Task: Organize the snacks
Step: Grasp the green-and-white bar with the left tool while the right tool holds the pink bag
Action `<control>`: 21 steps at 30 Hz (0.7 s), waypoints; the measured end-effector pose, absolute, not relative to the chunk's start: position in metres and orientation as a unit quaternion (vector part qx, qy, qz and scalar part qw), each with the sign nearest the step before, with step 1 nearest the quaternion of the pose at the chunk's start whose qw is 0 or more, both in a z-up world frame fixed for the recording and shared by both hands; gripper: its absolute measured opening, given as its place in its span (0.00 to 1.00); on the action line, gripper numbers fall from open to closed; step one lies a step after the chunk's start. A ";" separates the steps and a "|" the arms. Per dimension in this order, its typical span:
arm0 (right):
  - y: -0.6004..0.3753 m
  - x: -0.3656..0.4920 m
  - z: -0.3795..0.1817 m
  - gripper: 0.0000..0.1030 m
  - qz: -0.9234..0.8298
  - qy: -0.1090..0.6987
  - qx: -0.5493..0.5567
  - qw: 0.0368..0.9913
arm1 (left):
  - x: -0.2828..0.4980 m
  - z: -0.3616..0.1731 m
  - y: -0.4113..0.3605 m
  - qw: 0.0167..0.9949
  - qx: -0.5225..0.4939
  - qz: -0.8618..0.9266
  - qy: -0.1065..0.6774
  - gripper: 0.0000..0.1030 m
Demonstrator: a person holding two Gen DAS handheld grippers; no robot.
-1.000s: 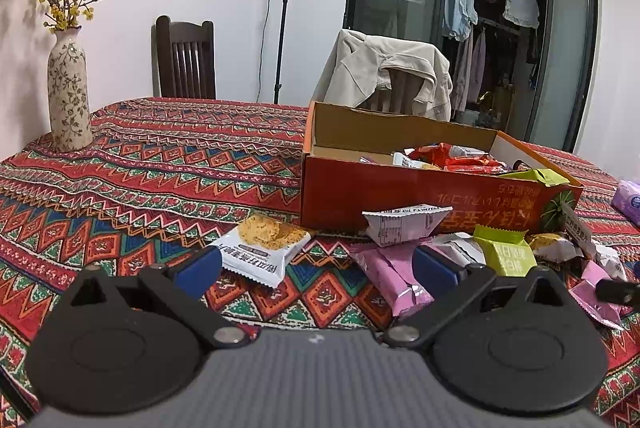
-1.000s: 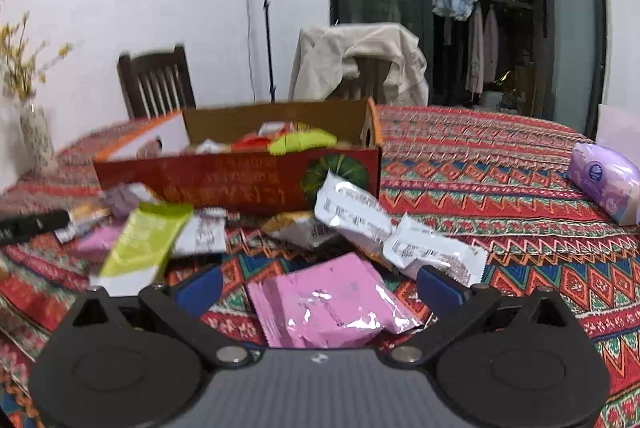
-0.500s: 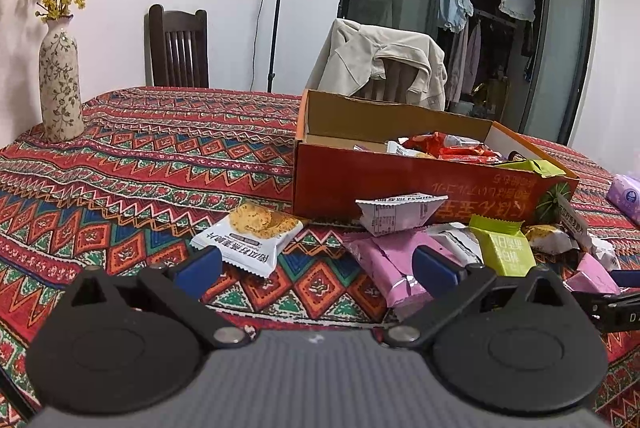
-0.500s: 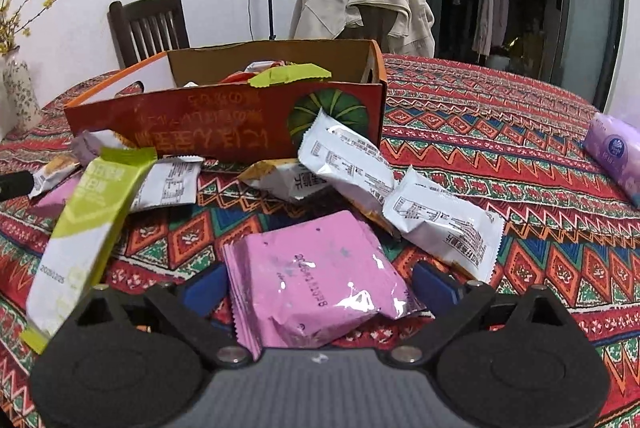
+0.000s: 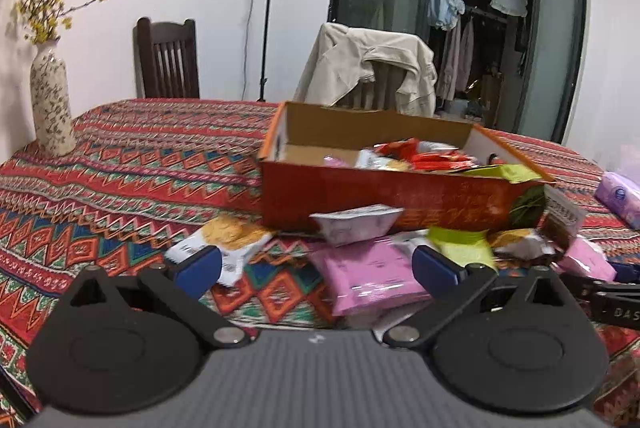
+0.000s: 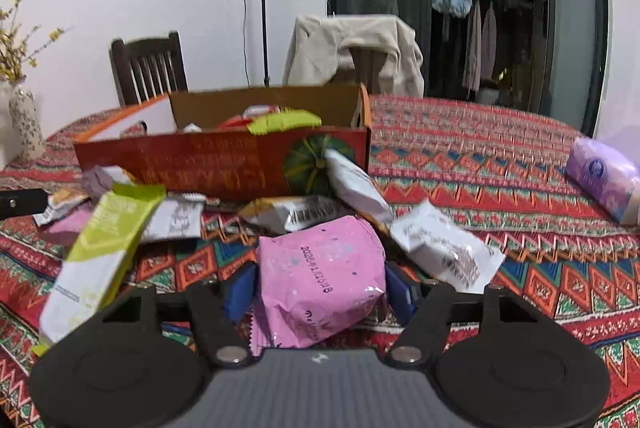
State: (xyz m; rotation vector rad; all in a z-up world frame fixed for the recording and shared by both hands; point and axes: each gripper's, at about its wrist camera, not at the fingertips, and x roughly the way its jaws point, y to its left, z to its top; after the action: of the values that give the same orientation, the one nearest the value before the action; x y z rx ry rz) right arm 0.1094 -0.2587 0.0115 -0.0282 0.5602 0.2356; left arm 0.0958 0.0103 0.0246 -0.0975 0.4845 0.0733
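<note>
At the table's far left edge a patterned vase of yellow blossom stands on the zigzag tablecloth, with a dark wooden chair behind it. Nearer the front edge, the left gripper hovers low with its blue-padded fingers spread wide apart and nothing between them; a white biscuit packet lies just beyond its left finger, and a pink packet lies on the cloth ahead of its right finger. Toward the middle of the table sits the orange cardboard box, open-topped and part-filled with red, white and green snack wrappers, a white packet leaning against its front wall. A beige jacket is draped over the chair behind the box. In front of the box, loose packets litter the cloth, among them a tall green-and-white packet tilted at the left of the right wrist view. The right gripper is clamped on a pink snack packet, a blue pad pressing each side. White packets lie just beside it. By the table's right edge rests a purple tissue pack.
</note>
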 end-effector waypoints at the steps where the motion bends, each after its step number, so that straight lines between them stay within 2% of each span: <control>1: -0.260 0.108 0.013 0.65 0.118 0.270 -0.011 0.956 | 0.095 0.026 0.004 0.970 -0.044 0.035 0.238 1.00; 21: -0.283 0.098 0.017 0.65 0.140 0.231 0.058 0.961 | 0.099 0.007 -0.087 0.956 -0.009 0.036 0.291 1.00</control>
State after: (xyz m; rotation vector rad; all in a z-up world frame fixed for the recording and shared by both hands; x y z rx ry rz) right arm 0.0975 -0.2833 0.0174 0.1169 0.4683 0.2830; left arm 0.0989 -0.0870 0.0069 -0.0191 0.5908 0.0726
